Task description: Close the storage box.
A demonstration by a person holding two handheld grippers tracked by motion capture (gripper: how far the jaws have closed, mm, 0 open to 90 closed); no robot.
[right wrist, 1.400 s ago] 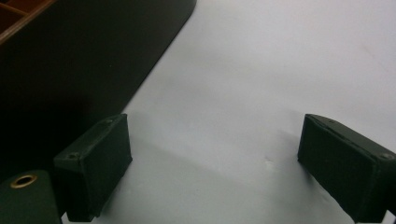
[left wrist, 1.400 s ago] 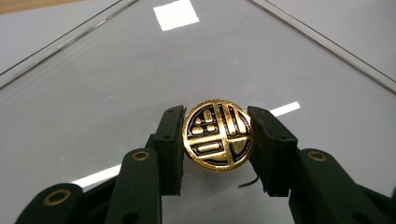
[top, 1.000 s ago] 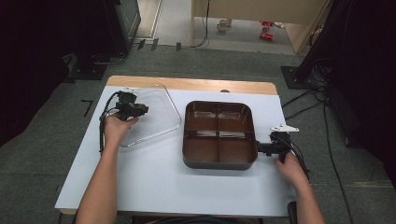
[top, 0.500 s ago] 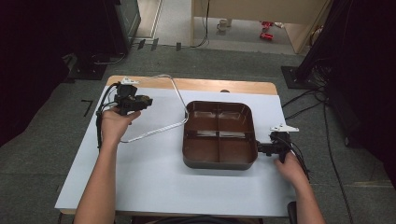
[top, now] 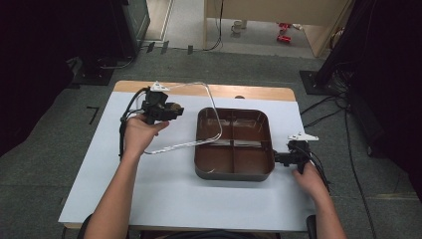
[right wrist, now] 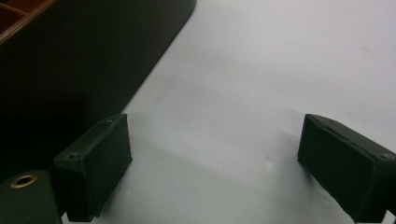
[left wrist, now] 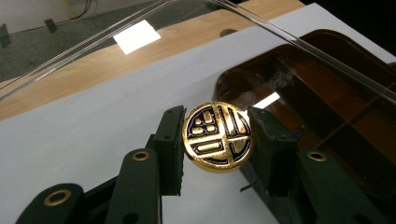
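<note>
Left tongs (left wrist: 215, 140) clamped, right tongs (right wrist: 212, 170) spread.

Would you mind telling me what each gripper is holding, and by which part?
The left gripper holds the clear lid by its round gold knob, jaws on either side. The right gripper is open beside the brown tray, holding nothing.

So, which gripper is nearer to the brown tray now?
Right. The right gripper sits open beside the right wall of the brown tray; the left gripper is off its left side, holding the clear lid by its gold knob.
</note>
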